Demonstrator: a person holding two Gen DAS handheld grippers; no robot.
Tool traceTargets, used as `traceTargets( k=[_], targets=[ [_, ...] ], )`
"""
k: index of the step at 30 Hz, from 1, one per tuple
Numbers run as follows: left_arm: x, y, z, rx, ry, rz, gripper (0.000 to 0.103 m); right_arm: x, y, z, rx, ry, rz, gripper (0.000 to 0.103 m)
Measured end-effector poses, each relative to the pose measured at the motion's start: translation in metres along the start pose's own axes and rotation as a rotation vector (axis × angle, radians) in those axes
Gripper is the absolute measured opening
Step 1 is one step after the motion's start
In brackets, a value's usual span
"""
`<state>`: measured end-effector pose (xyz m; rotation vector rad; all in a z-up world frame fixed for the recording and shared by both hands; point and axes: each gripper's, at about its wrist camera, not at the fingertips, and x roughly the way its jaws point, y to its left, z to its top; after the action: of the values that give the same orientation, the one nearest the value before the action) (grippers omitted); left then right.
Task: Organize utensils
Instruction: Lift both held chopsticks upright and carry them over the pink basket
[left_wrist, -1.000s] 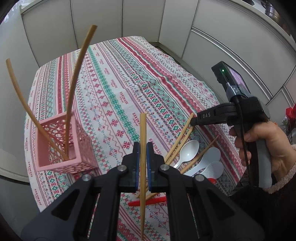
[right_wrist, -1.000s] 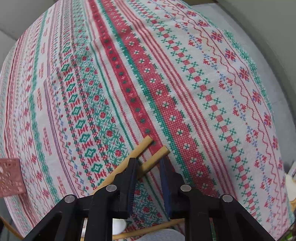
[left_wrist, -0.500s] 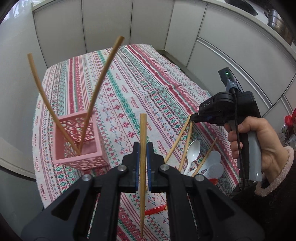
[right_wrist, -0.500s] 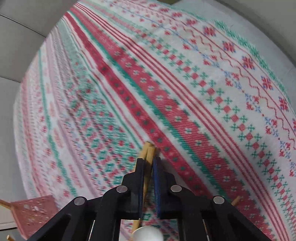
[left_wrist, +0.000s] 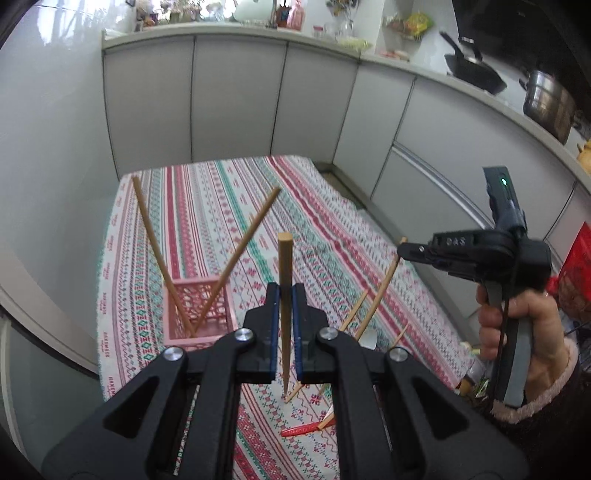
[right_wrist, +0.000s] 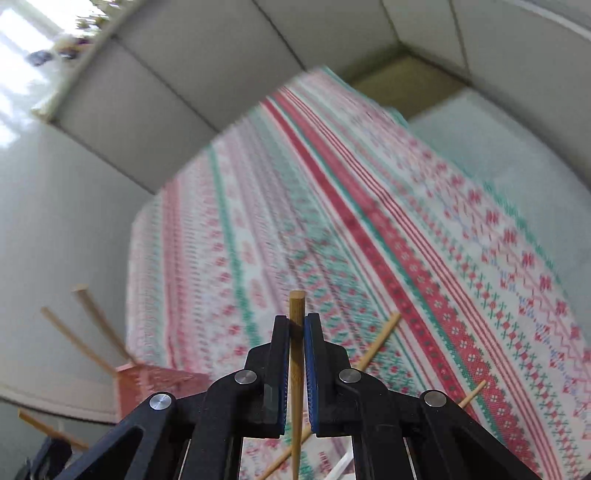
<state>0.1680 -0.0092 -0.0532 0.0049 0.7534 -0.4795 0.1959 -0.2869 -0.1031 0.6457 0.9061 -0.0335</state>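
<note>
My left gripper (left_wrist: 285, 291) is shut on a wooden chopstick (left_wrist: 284, 254), held upright above the patterned tablecloth (left_wrist: 221, 206). Left of it stands a pink lattice basket (left_wrist: 201, 314) with two chopsticks (left_wrist: 153, 254) leaning out of it. My right gripper (right_wrist: 296, 320) is shut on another chopstick (right_wrist: 297, 306), lifted off the cloth. In the left wrist view the right gripper (left_wrist: 402, 252) hangs at the right, its chopstick (left_wrist: 382, 291) slanting down. The right wrist view is blurred; the basket (right_wrist: 147, 380) shows at lower left.
Loose chopsticks (left_wrist: 352, 314), a white spoon (left_wrist: 369, 338) and a red utensil (left_wrist: 301, 429) lie on the cloth near the front right. More chopsticks (right_wrist: 380, 338) lie under the right gripper. A hand (left_wrist: 517, 325) holds the right gripper. Grey cabinets (left_wrist: 236, 96) surround the table.
The right gripper closed on a chopstick and lifted it off the cloth. Both grippers rose and tilted upward, so cabinets now fill the top. The left gripper kept its chopstick.
</note>
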Motion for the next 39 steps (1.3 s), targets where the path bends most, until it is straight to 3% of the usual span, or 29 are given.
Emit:
traceTargets(
  k=[12,20,30,39],
  targets=[
    [-0.064,0.019,0.022,-0.093,-0.223,0.065,0.007,-0.081,0.050,-0.010,-0.157,-0.210,0.110,0.006],
    [-0.085,0.027,0.027,-0.129,-0.359,0.166,0.007,-0.105,0.072,-0.016,-0.198,-0.267,0.201,0.006],
    [-0.058,0.041,0.025,-0.152,-0.336,0.218,0.007,-0.108,0.078,-0.014,-0.198,-0.284,0.257,0.006],
    [-0.009,0.060,0.019,-0.177,-0.223,0.185,0.007,-0.107,0.085,-0.015,-0.214,-0.308,0.330,0.006]
  ],
)
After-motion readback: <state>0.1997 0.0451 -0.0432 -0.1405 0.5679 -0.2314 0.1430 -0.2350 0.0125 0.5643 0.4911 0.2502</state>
